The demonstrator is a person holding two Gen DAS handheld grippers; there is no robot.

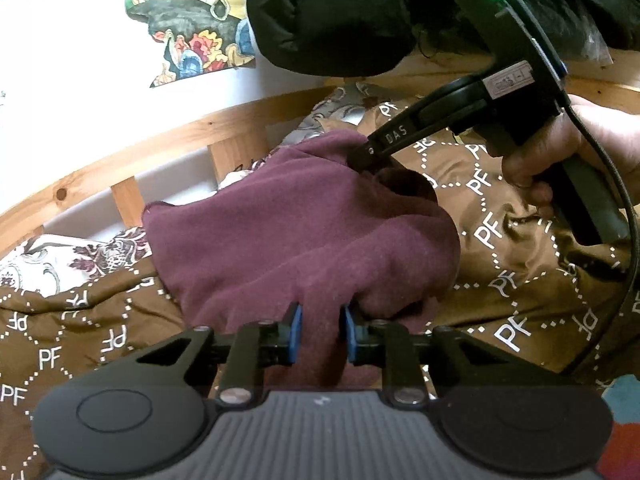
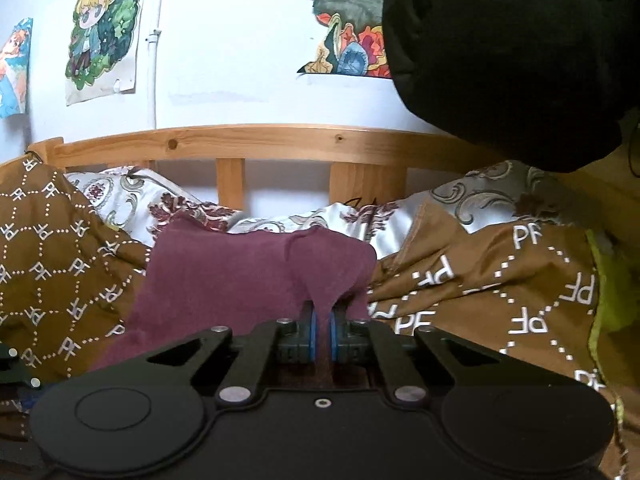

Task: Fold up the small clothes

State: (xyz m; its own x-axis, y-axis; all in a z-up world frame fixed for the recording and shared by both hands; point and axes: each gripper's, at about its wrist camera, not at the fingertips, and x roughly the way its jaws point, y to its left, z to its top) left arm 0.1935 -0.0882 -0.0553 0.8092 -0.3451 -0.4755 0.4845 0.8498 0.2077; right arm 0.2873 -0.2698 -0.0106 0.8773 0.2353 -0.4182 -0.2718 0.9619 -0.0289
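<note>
Only the left wrist view shows both tools: the left gripper [image 1: 321, 334] has its blue pads pressed on a thick fold at the near edge of the maroon cloth [image 1: 288, 224], with the jaws a little apart. Further right, the right gripper [image 1: 366, 156] bites the far corner of the same cloth, and the person's hand [image 1: 560, 152] holds its handle.

The right wrist view shows more of the wall, with a cartoon poster [image 2: 102, 36] at the left. In the middle, the jaws are nearly together on a thin pinch of the maroon cloth [image 2: 240, 272]. The cloth lies on the brown bedspread [image 2: 500, 280], near the wooden bed rail [image 2: 256, 140]. To the right, the bedspread is free, but a black bundle [image 2: 512, 52] hangs above it.
</note>
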